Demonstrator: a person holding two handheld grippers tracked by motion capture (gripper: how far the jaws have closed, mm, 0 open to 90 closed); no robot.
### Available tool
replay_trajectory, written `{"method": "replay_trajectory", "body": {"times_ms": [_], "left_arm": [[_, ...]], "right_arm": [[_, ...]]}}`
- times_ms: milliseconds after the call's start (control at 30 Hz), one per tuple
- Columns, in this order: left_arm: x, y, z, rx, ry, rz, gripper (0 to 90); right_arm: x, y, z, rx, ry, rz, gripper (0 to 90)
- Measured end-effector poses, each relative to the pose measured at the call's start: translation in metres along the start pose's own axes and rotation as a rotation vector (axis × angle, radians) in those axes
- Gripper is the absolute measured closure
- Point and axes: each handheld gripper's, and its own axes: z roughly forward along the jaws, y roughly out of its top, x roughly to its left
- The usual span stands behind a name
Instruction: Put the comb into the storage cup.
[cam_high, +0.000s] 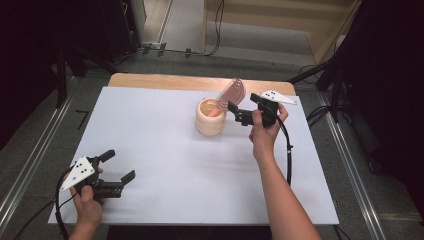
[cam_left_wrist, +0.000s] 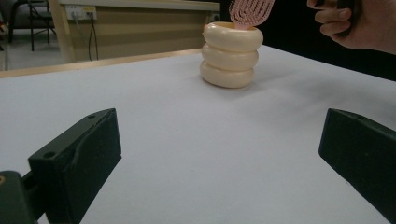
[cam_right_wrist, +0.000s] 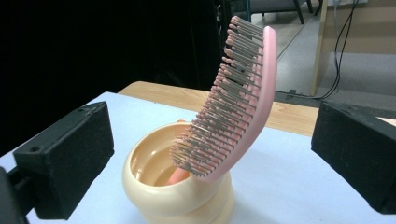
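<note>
Standing handle-down in a cream ribbed cup (cam_right_wrist: 180, 186), pink hairbrush (cam_right_wrist: 238, 98) leans bristle-head up, just ahead of the right gripper (cam_high: 245, 107) and between its jaws, which are spread apart and not touching it. Cup sits directly below the brush on the white bench (cam_high: 165, 150). Left gripper (cam_high: 117, 167) rests well apart at the near edge, jaws wide apart, holding nothing.
</note>
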Motion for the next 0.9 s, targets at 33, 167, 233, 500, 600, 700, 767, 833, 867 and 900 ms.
{"method": "replay_trajectory", "body": {"times_ms": [33,167,233,500,600,700,767,833,867,900], "left_arm": [[0.0,0.0,0.0,0.0,0.0,0.0,0.0],[0.0,0.0,0.0,0.0,0.0,0.0,0.0],[0.0,0.0,0.0,-0.001,0.0,0.0,0.0],[0.0,0.0,0.0,-0.001,-0.002,0.0,0.0],[0.0,0.0,0.0,0.0,-0.003,0.0,0.0],[0.0,0.0,0.0,0.0,-0.003,0.001,0.0],[0.0,0.0,0.0,-0.001,-0.004,0.001,0.0],[0.0,0.0,0.0,-0.001,-0.004,0.0,0.0],[0.0,0.0,0.0,-0.001,-0.004,0.0,0.0],[0.0,0.0,0.0,0.0,-0.003,0.001,0.0]], "right_arm": [[0.0,-0.001,-0.001,-0.003,0.0,-0.004,0.0],[-0.001,-0.003,-0.008,-0.003,0.003,-0.006,0.0],[-0.001,-0.005,-0.011,-0.001,0.006,-0.008,0.0],[-0.004,-0.013,-0.024,0.0,0.005,-0.016,0.0],[-0.005,-0.015,-0.03,-0.006,0.006,-0.011,0.0],[-0.006,-0.018,-0.035,-0.01,0.003,-0.021,0.0],[-0.007,-0.021,-0.038,-0.012,0.005,-0.017,0.0],[-0.009,-0.023,-0.042,-0.012,0.001,-0.021,0.0],[-0.009,-0.024,-0.044,-0.011,0.001,-0.018,0.0],[-0.009,-0.026,-0.046,-0.009,-0.002,-0.018,0.0]]}}
